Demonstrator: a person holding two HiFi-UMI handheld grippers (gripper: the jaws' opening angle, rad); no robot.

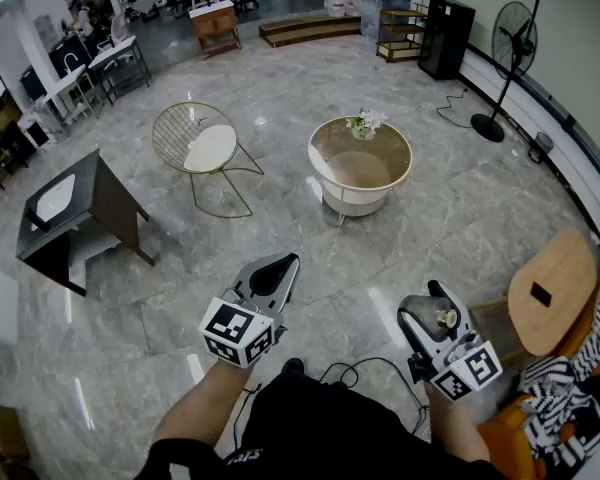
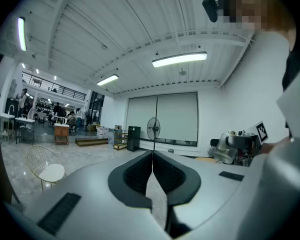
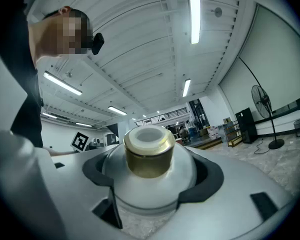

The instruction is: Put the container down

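A white rounded container (image 3: 149, 154) with a gold collar and a white top sits between the jaws of my right gripper (image 3: 152, 176), which is shut on its wide body. In the head view the container (image 1: 445, 318) shows as a small gold-and-white top in the right gripper (image 1: 432, 320), held low at the right above the floor. My left gripper (image 1: 278, 266) is at the lower middle, its jaws pressed together with nothing between them. The left gripper view shows those jaws (image 2: 152, 156) meeting in a thin seam, pointing across the room.
A round white table (image 1: 325, 183) with a small flower pot (image 1: 365, 123) stands ahead on the marble floor. A wire chair (image 1: 205, 148) and a dark desk (image 1: 80, 213) are at the left. A wooden seat (image 1: 550, 288), striped cloth (image 1: 570, 378) and a floor cable (image 1: 370, 368) lie near my right.
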